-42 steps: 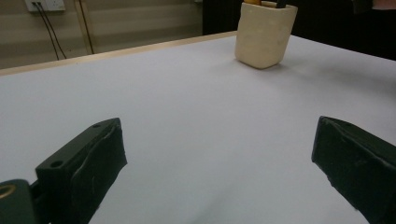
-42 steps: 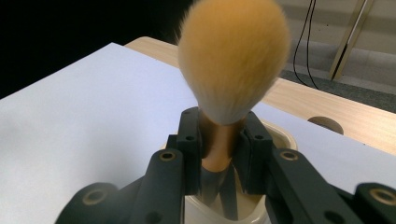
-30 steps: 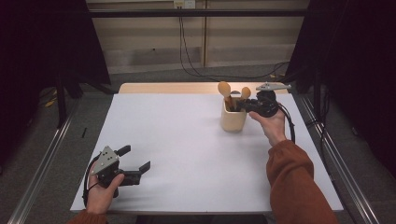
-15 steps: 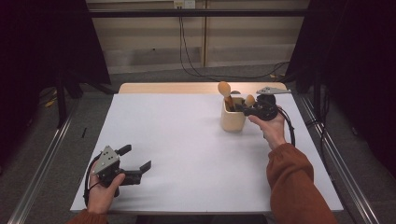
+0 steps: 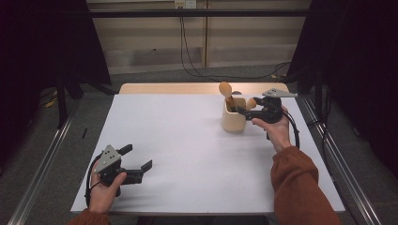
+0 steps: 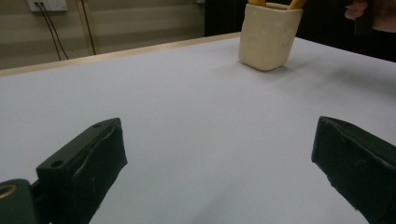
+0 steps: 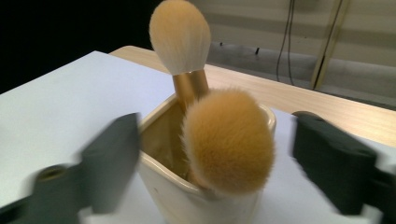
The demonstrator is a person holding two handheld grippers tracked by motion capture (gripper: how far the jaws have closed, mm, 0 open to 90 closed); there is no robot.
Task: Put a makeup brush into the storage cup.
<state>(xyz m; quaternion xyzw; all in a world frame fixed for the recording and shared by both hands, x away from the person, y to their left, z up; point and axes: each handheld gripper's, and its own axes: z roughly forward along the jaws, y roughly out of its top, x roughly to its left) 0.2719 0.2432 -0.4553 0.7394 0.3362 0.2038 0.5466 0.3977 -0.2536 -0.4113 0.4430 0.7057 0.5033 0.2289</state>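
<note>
Brush [image 7: 227,140] — between wide-open right claw [image 7: 215,158]

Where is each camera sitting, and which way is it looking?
High view: above the person's side, looking forward and down on the white table; both forearms, the left gripper and the right gripper show.
Left gripper view: low on the left gripper, facing the cream ceramic cup; open black jaws show.
Right gripper view: on the right gripper, close to the cup and the two fluffy tan brushes; jaws just opened, astride one brush.
All three views share the cup.
</note>
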